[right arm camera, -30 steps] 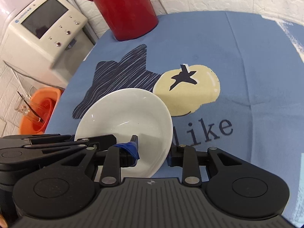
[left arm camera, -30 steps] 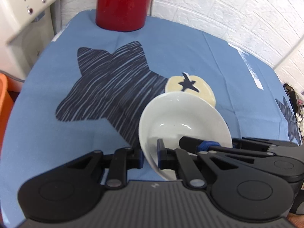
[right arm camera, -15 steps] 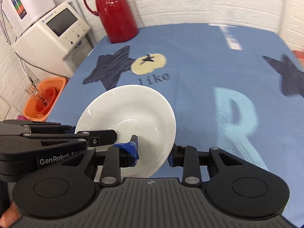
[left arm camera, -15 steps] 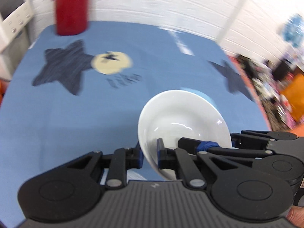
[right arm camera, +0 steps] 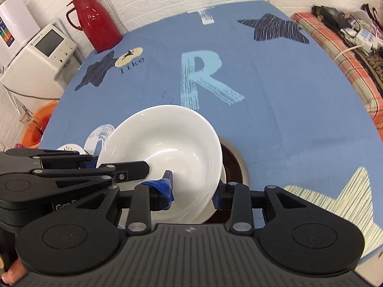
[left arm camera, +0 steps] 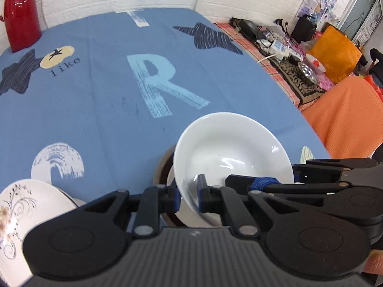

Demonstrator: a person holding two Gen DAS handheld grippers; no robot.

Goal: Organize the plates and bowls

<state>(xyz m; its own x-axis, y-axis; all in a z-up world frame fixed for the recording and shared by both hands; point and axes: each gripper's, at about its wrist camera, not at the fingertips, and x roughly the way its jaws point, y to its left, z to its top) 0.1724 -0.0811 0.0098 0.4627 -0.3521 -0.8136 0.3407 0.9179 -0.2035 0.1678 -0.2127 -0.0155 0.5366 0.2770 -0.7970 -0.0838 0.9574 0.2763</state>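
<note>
A plain white bowl (left arm camera: 229,153) (right arm camera: 165,148) hangs tilted above the blue tablecloth, held from both sides. My left gripper (left arm camera: 189,196) is shut on its left rim, and its fingers (right arm camera: 124,169) reach in from the left in the right wrist view. My right gripper (right arm camera: 191,193) is shut on the opposite rim; its blue-taped finger (left arm camera: 263,181) shows in the left wrist view. Directly under the bowl sits a brown-rimmed dish (left arm camera: 161,169) (right arm camera: 235,165) with a white dish in it, mostly hidden. A floral-patterned plate (left arm camera: 21,205) (right arm camera: 69,147) lies to the left.
A red thermos jug (left arm camera: 20,12) (right arm camera: 98,24) stands at the table's far corner. A white appliance (right arm camera: 40,55) and an orange basin (right arm camera: 38,124) sit beyond the left edge. An orange cloth (left arm camera: 347,119) and a cluttered side table (left arm camera: 287,43) lie to the right.
Both grippers carried the white bowl back from near the red jug toward the near edge. It now hangs over the brown-rimmed dish, and both grips are unchanged.
</note>
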